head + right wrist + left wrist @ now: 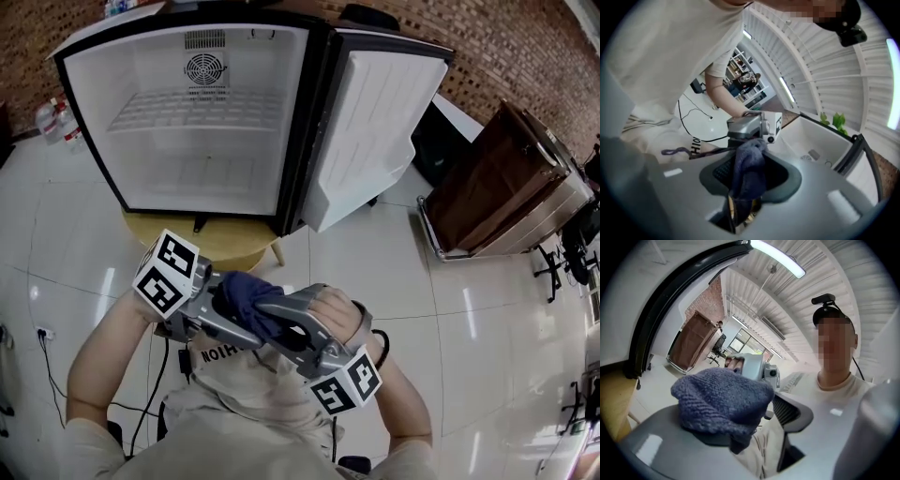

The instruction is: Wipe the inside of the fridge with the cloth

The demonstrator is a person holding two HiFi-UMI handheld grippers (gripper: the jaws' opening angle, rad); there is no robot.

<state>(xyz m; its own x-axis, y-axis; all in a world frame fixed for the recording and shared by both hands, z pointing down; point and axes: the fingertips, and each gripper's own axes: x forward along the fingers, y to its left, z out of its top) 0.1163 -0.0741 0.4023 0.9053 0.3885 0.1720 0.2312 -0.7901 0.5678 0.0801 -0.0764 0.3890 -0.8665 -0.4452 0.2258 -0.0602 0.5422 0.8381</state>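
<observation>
The dark blue knitted cloth hangs between my two grippers, which face each other close to my chest. My right gripper is shut on the cloth, which is bunched between its jaws and droops below them. My left gripper stands open; the cloth rests on one of its wide-spread jaws without being pinched. The small fridge stands open in front of me, with its white inside, a wire shelf and a rear fan grille visible. Its door is swung out to the right.
The fridge sits on a low round wooden stand on the white tiled floor. A brown wooden cabinet on a metal frame stands at the right, with office chairs beyond it. Bottles stand left of the fridge. Cables run along the floor at the left.
</observation>
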